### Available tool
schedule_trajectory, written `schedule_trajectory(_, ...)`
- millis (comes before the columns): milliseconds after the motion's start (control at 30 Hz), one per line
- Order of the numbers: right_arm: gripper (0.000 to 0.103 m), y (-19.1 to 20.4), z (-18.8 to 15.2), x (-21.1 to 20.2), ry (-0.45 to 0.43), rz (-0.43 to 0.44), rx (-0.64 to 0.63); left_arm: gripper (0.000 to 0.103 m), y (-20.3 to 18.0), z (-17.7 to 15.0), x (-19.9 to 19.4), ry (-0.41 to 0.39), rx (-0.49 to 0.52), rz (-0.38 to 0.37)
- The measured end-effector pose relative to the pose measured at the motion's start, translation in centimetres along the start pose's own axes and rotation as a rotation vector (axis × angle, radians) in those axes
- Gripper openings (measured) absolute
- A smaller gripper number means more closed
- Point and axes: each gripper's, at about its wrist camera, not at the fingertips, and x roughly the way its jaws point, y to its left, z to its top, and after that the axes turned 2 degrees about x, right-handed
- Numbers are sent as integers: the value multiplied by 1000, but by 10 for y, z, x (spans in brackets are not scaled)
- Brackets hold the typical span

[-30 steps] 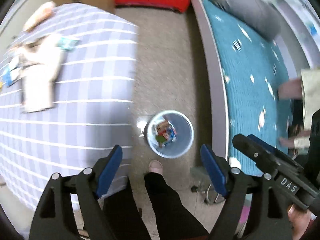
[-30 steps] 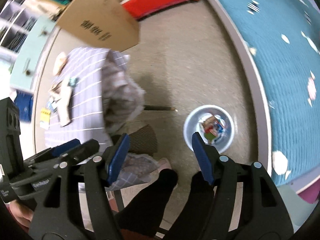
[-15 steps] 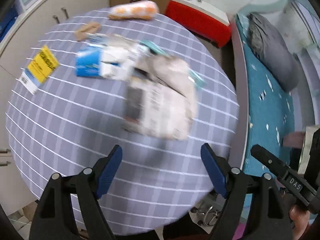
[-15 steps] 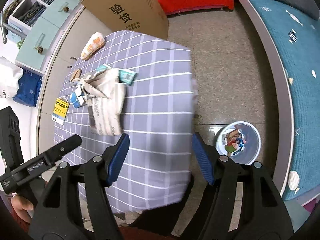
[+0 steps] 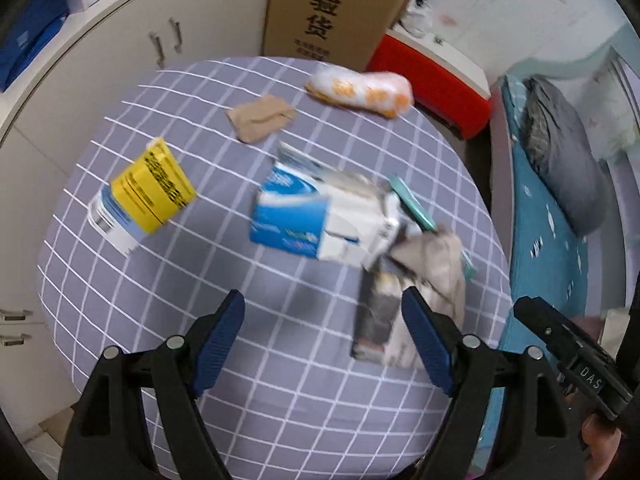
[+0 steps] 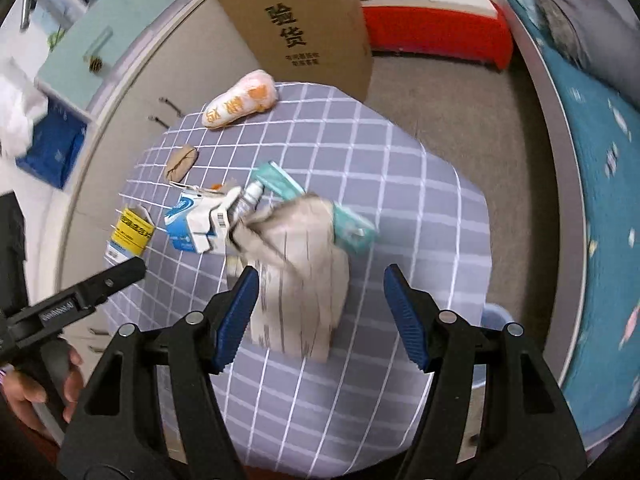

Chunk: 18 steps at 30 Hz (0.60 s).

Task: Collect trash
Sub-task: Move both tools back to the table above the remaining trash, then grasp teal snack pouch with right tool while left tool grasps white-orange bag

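Observation:
Trash lies scattered on a table with a purple checked cloth (image 5: 192, 264) (image 6: 400, 184). There is a crumpled newspaper (image 5: 424, 276) (image 6: 304, 280), a torn blue and white carton (image 5: 304, 216) (image 6: 196, 220), a yellow box (image 5: 150, 188) (image 6: 130, 232), a brown paper scrap (image 5: 260, 118) (image 6: 182, 160), an orange and white bag (image 5: 360, 90) (image 6: 240, 104) and a teal packet (image 5: 412, 204) (image 6: 344, 220). My left gripper (image 5: 324, 340) hovers open above the cloth, left of the newspaper. My right gripper (image 6: 320, 312) hangs open over the newspaper, holding nothing.
A tall cardboard box (image 5: 332, 8) (image 6: 296, 24) stands behind the table beside a red chest (image 5: 432, 68) (image 6: 436, 36). White cupboards (image 5: 120, 56) line the left. A bed with a teal cover (image 5: 560, 240) (image 6: 600, 184) runs along the right. A bin's rim (image 6: 494, 316) peeks past the table's right edge.
Both grippers swung from over the floor bin and the person's legs to above the table. The trash pile now lies under them; the bin has slid almost out of view.

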Motion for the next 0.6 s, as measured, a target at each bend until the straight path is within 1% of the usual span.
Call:
schedule_trajectory(67, 64, 9, 13, 11, 20, -1, -47, 79, 3, 10, 3, -3, -14, 25)
schedule_trajectory(200, 64, 30, 39, 41, 56, -20, -161, 79, 7, 27, 7, -10, -43, 49)
schedule_trajectory(233, 62, 36, 47, 51, 72, -21, -191, 79, 6, 33, 8, -13, -48, 62)
schedule_trajectory(333, 60, 48, 62, 76, 117, -28, -262, 79, 2, 45, 10, -15, -37, 97)
schedule_trajectory(367, 59, 51, 66, 85, 136, -29, -284, 79, 1, 49, 11, -13, -32, 109)
schedule_trajectory(400, 54, 54, 68, 94, 156, -33, -313, 79, 0, 53, 14, -10, -29, 118)
schedule_trajectory(433, 53, 57, 70, 100, 171, -38, -332, 79, -1, 57, 18, -3, -29, 124)
schedule_trajectory(500, 51, 60, 73, 118, 228, -38, -374, 79, -2, 62, 24, 7, -41, 124)
schedule_trajectory(600, 46, 61, 73, 135, 267, -57, -422, 79, -4, 67, 32, 23, -52, 123)
